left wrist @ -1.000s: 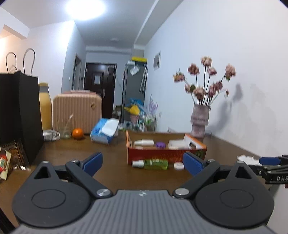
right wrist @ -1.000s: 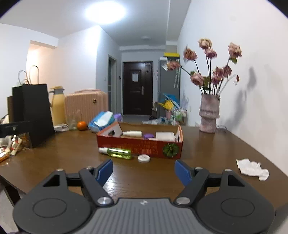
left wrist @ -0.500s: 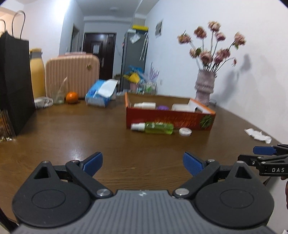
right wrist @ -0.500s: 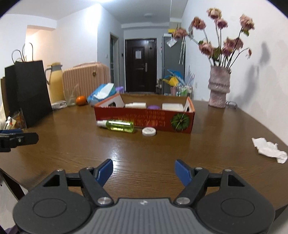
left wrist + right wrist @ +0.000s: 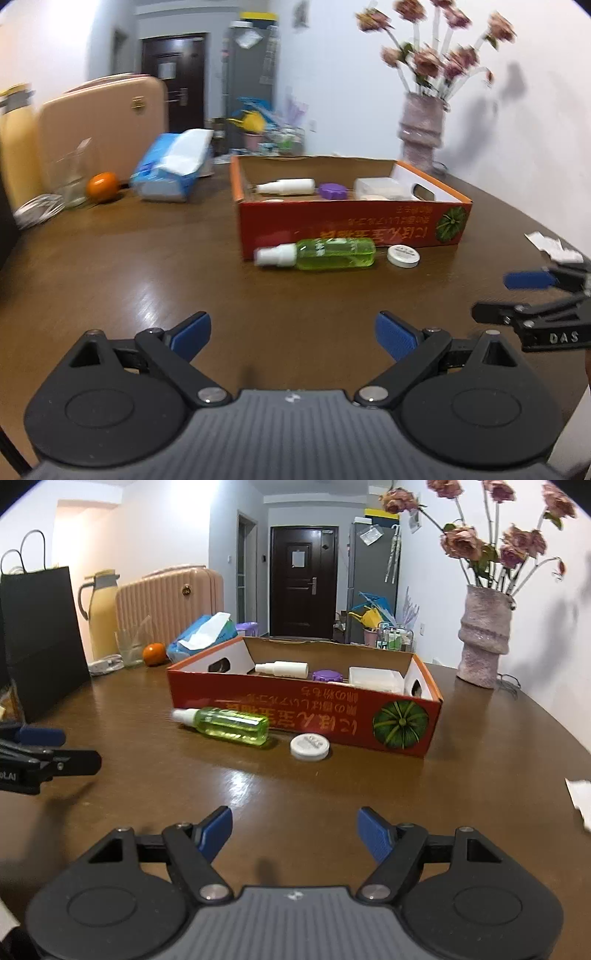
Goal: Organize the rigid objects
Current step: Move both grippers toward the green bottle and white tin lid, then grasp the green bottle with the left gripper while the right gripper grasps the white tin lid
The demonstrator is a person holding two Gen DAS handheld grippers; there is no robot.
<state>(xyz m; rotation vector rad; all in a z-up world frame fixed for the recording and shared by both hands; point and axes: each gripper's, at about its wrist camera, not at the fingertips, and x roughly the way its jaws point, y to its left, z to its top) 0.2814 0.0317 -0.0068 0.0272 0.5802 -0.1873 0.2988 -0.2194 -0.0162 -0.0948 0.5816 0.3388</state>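
Observation:
A red cardboard box (image 5: pixel 351 227) (image 5: pixel 295 701) stands on the brown table, holding a white spray bottle (image 5: pixel 282 669), a purple lid (image 5: pixel 327 675) and a white case (image 5: pixel 375 679). In front of it lie a green spray bottle (image 5: pixel 321 253) (image 5: pixel 227 724) and a round white jar (image 5: pixel 403 256) (image 5: pixel 309 746). My left gripper (image 5: pixel 293 332) is open and empty, well short of the green bottle. My right gripper (image 5: pixel 294 829) is open and empty too, short of the white jar. Each gripper shows at the edge of the other's view.
A vase of dried roses (image 5: pixel 484 646) stands at the back right. A tissue pack (image 5: pixel 173 171), an orange (image 5: pixel 102 186), a glass, a thermos (image 5: pixel 101 609), a pink suitcase (image 5: pixel 170 598) and a black bag (image 5: pixel 40 638) line the left. Crumpled paper (image 5: pixel 554 247) lies at the right.
Both grippers have come forward and down toward the box and tilted lower, so the table objects look bigger and closer. Their jaws stay open.

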